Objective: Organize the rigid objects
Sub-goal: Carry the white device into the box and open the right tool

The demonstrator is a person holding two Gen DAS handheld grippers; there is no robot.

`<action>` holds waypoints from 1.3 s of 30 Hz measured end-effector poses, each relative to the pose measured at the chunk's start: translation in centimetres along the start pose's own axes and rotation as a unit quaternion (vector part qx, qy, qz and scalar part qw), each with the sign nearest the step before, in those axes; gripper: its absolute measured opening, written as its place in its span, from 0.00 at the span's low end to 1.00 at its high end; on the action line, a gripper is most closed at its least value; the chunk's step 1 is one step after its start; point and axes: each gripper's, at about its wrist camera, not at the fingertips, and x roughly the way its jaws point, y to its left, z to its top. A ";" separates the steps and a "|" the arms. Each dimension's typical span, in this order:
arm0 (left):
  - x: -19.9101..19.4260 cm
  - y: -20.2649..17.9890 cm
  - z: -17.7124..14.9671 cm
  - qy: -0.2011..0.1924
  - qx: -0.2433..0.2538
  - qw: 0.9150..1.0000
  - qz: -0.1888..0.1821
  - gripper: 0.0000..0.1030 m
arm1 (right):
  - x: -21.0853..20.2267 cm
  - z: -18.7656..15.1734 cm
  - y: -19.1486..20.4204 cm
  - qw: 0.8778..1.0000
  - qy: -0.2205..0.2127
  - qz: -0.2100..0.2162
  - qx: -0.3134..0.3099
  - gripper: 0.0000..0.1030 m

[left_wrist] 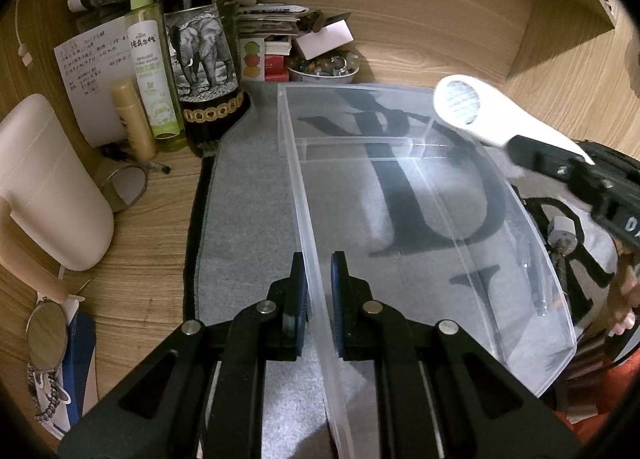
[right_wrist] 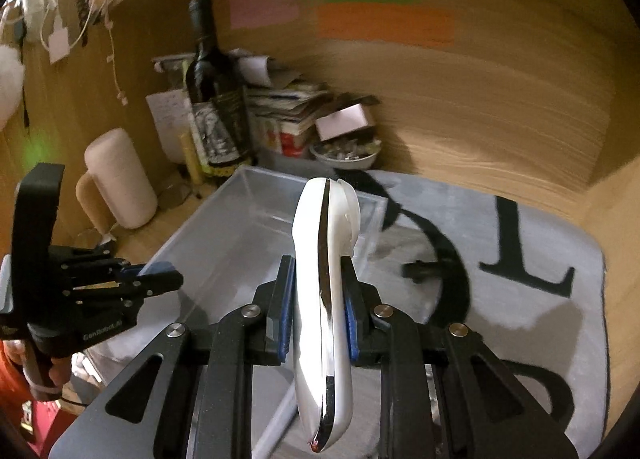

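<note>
Left wrist view: left gripper (left_wrist: 319, 291) fingers clenched on the near wall of the clear plastic bin (left_wrist: 520, 219), wall pinched between the pads; bin sits on a grey mat (left_wrist: 248, 219) ahead of the fingers. Right wrist view: right gripper (right_wrist: 319, 301) fingers grasping a white handheld device (right_wrist: 324, 279), its head sticking out past the fingertips above the bin (right_wrist: 224, 243); wine bottle (right_wrist: 212, 99) far beyond

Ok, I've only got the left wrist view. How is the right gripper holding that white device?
Observer: The right gripper is shut on the device at mid-body, with a blue pad on each side.
Operator: Any marking on it?
Observer: A chrome strip runs along its upper edge.
Operator: What's on the mat right of the bin?
Observer: A black L.
</note>
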 end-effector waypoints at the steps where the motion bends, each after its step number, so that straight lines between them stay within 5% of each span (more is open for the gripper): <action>1: 0.0 0.0 0.0 0.000 0.000 1.000 -0.001 0.11 | 0.4 0.1 0.3 1.000 0.004 0.002 -0.004 0.18; 25: -0.1 0.0 -0.3 -0.007 0.009 1.000 -0.002 0.11 | 8.1 0.3 3.9 0.987 0.136 0.006 -0.086 0.18; 33: -0.2 0.0 -0.2 -0.008 0.009 1.000 -0.002 0.11 | 7.6 0.2 4.0 0.987 0.126 -0.003 -0.095 0.21; 39: -0.1 0.1 -0.3 -0.007 0.010 1.000 -0.003 0.11 | 6.2 0.2 3.6 0.991 0.099 -0.009 -0.090 0.39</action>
